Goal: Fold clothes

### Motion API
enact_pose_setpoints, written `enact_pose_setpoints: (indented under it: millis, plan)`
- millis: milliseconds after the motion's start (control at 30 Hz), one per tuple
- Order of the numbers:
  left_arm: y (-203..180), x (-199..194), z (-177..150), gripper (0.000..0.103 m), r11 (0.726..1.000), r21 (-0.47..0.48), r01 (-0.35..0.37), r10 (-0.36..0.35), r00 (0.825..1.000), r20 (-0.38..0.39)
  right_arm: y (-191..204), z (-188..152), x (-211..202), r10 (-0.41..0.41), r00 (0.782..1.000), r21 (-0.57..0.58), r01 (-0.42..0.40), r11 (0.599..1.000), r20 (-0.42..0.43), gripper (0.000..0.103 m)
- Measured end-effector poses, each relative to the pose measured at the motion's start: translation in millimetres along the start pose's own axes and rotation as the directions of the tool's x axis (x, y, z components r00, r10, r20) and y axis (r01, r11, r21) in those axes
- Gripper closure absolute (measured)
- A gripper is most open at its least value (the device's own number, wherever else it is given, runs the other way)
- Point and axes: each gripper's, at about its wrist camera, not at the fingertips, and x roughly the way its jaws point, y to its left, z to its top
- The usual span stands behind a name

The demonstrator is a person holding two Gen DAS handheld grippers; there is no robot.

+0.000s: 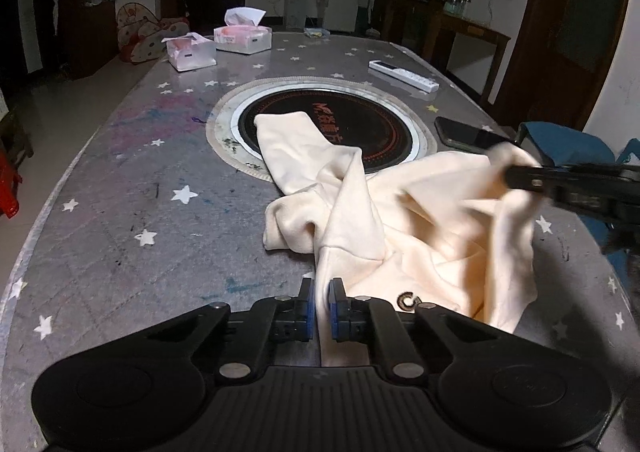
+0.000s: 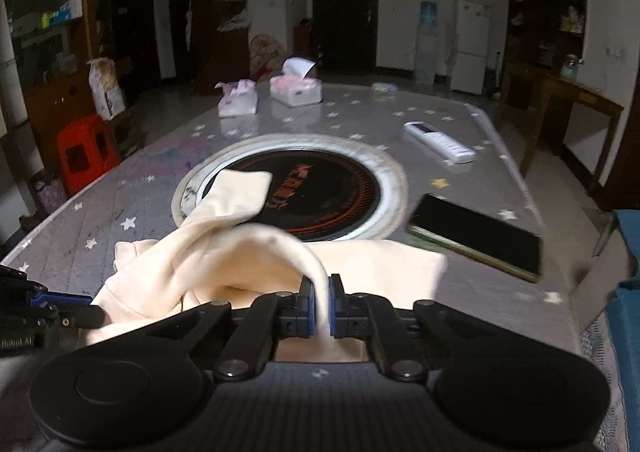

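Note:
A cream sweatshirt (image 1: 400, 220) lies crumpled on the grey star-patterned table (image 1: 120, 212), one sleeve (image 1: 296, 148) reaching onto the round black cooktop (image 1: 360, 120). My left gripper (image 1: 322, 292) is shut on the garment's near edge. My right gripper (image 2: 320, 288) is shut on another fold of the sweatshirt (image 2: 224, 256) and lifts it slightly. The right gripper shows at the right of the left wrist view (image 1: 516, 176), blurred. The left gripper shows at the left of the right wrist view (image 2: 60, 302).
A black phone (image 2: 476, 236) lies right of the cooktop (image 2: 320, 192). A white remote (image 2: 440, 142) lies farther back. Two tissue boxes (image 1: 240, 38) stand at the far end. A blue chair (image 1: 568, 144) is at the right edge, a red stool (image 2: 86, 152) at the left.

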Motion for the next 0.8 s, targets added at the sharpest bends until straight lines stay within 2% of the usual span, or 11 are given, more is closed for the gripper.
enact_pose_setpoints:
  millis: [133,233,267,300,367,567,633,700,800]
  plan:
    - [0,-10,-2,0.096,1.000,-0.003,-0.003,0.003,1.000,0.000,-13,-9,-32,-0.018,1.000,0.025,0.017,1.000,0.026,0.098]
    - [-2,-13,0,0.089,1.000,-0.009,-0.019,0.019,1.000,0.004,-21,-19,-54,-0.028,0.999,0.040,0.026,0.999,0.043,0.098]
    - [-3,-12,1,0.079,1.000,-0.008,-0.026,0.026,1.000,0.007,-23,-23,-61,-0.033,0.998,0.044,0.030,0.999,0.048,0.097]
    - [-5,-12,3,0.063,0.999,-0.007,-0.032,0.032,0.999,0.009,-25,-27,-67,-0.036,0.998,0.047,0.034,0.998,0.051,0.097]
    - [-8,-9,6,0.052,0.999,-0.007,-0.044,0.045,0.999,0.013,-31,-36,-77,-0.041,0.998,0.060,0.038,0.997,0.047,0.098]
    - [-22,7,16,0.051,0.998,0.032,-0.051,0.050,0.999,0.012,-43,-60,-91,-0.054,0.998,0.093,0.052,0.994,0.018,0.097]
    - [-24,15,18,0.055,0.998,0.036,-0.057,0.057,0.998,0.002,-45,-68,-92,-0.051,0.999,0.104,0.050,0.993,0.008,0.097]
    - [-21,20,17,0.092,0.999,0.021,-0.040,0.041,0.999,-0.022,-47,-73,-92,-0.051,0.999,0.115,0.050,0.992,0.001,0.097]
    - [-15,18,12,0.098,0.999,-0.001,-0.032,0.032,0.999,-0.028,-51,-80,-95,-0.054,0.999,0.135,0.054,0.989,-0.001,0.097]
